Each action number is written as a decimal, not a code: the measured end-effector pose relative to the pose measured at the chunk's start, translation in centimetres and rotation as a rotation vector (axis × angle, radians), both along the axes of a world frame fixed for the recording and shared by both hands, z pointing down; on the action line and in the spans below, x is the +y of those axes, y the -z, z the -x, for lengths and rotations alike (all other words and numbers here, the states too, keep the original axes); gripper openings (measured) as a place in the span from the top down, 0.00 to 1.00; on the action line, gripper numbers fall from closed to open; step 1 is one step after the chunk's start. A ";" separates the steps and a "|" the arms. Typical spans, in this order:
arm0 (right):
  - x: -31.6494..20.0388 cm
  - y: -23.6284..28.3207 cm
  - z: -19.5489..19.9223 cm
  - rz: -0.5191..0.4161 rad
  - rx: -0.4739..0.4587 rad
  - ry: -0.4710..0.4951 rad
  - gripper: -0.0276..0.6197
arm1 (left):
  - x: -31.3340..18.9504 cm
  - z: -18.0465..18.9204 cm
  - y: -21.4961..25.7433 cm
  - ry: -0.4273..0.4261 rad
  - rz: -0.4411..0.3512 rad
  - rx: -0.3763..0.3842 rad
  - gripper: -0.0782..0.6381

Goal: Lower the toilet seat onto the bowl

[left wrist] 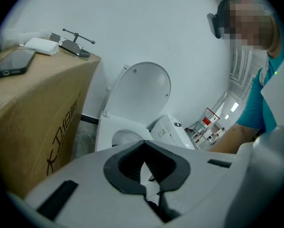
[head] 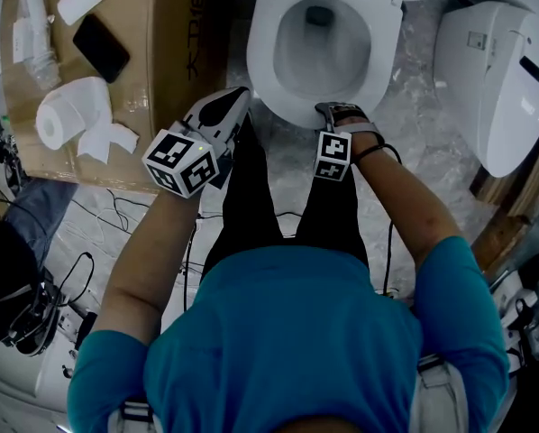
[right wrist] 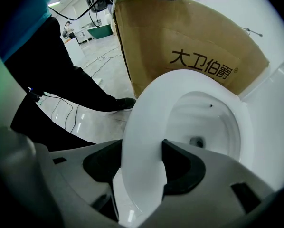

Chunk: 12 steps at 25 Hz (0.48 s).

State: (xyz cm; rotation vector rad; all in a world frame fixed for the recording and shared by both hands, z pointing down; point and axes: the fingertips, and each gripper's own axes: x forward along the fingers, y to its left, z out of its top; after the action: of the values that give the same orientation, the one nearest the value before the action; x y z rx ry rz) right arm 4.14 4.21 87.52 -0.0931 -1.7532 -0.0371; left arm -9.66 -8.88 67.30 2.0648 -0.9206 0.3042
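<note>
The right gripper (right wrist: 141, 167) is pinching the front edge of the toilet seat (right wrist: 143, 122), with one dark jaw pad pressing on each side of the white ring. The seat is lying level over the bowl (head: 325, 57); no view is showing clearly whether it is resting fully on the rim. From the head view, this gripper is reaching to the near edge of the toilet, its marker cube (head: 333, 156) sitting just behind the jaws.

The left gripper (left wrist: 146, 175) is holding its jaws pressed together at the tips, with nothing between them. It is hanging in the air beside the toilet's front left corner, apart from it, and pointing towards the bowl and the lid (left wrist: 139, 91), which is standing raised against the white wall. Its own marker cube (head: 181, 162) is showing above the person's left forearm.

A tall cardboard box (head: 175, 43) is standing just left of the toilet. On top of it a black phone (head: 101, 48) is lying flat, and a roll of toilet paper (head: 62, 115) is sitting near it with loose sheets trailing off. A second white toilet unit (head: 495, 79) is lying well to the right. Thin cables (head: 116, 210) are running across the pale floor (head: 414, 142) by the person's legs.
</note>
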 end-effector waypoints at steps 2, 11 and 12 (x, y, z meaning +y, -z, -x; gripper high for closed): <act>0.0 -0.6 0.1 -0.001 0.007 0.001 0.57 | 0.2 0.0 -0.2 -0.004 0.003 0.000 0.89; 0.1 -3.0 0.0 -0.015 0.026 0.006 0.57 | 0.8 0.2 -0.7 -0.016 0.011 -0.003 0.89; 0.1 -3.2 0.0 -0.017 0.028 0.006 0.57 | 0.9 0.2 -0.8 -0.015 0.012 -0.003 0.89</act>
State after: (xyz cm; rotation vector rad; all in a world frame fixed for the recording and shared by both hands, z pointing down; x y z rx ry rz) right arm 4.14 4.33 90.75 -0.0861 -1.7249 -0.0544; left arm -9.91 -7.99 68.08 2.0618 -0.9034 0.3203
